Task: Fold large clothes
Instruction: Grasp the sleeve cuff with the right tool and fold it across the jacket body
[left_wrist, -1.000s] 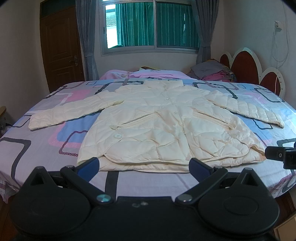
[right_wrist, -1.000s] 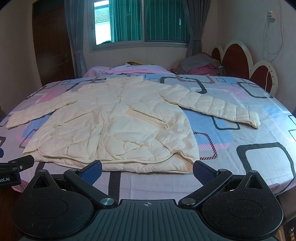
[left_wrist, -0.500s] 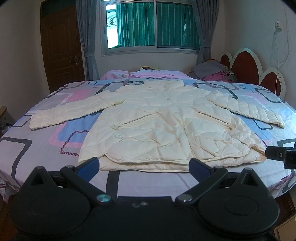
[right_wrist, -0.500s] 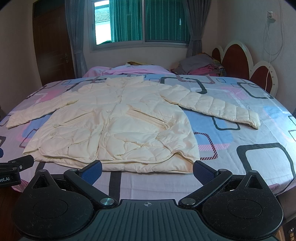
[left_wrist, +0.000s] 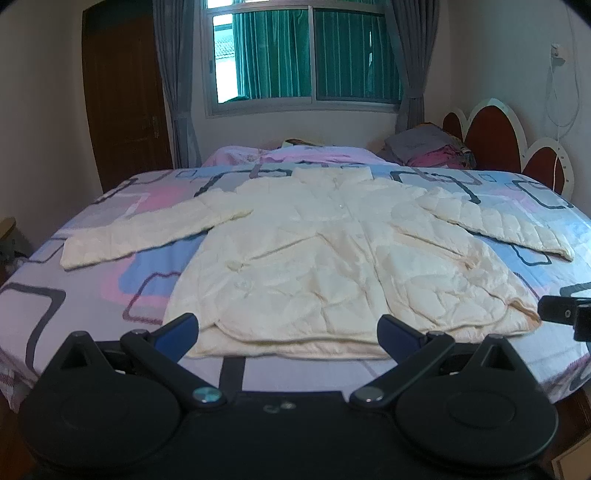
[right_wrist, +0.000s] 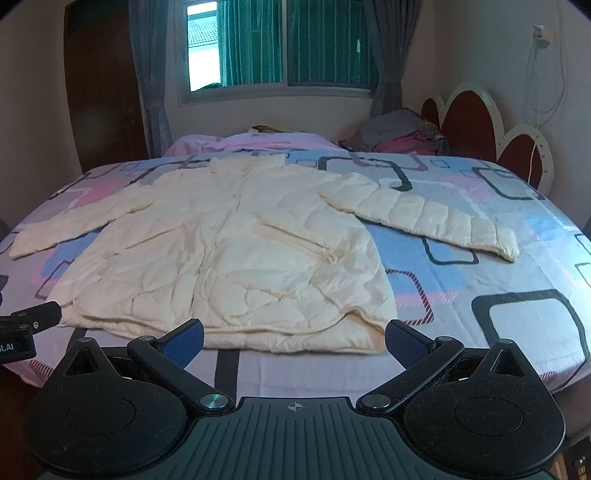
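A cream quilted jacket (left_wrist: 332, 258) lies flat and face up on the bed, both sleeves spread out to the sides, hem toward me. In the right wrist view the same jacket (right_wrist: 236, 258) fills the left and middle of the bed. My left gripper (left_wrist: 288, 330) hovers open just short of the hem, nothing between its blue pads. My right gripper (right_wrist: 293, 338) is also open, above the hem near the jacket's right corner. Each gripper's tip shows at the edge of the other's view.
The bed (left_wrist: 85, 266) carries a sheet with pink, blue and grey squares. A pile of clothes (left_wrist: 428, 151) and a pink blanket (left_wrist: 295, 155) lie at the far end. A red and white headboard (left_wrist: 502, 144) stands right, a brown door (left_wrist: 122, 99) left, a window behind.
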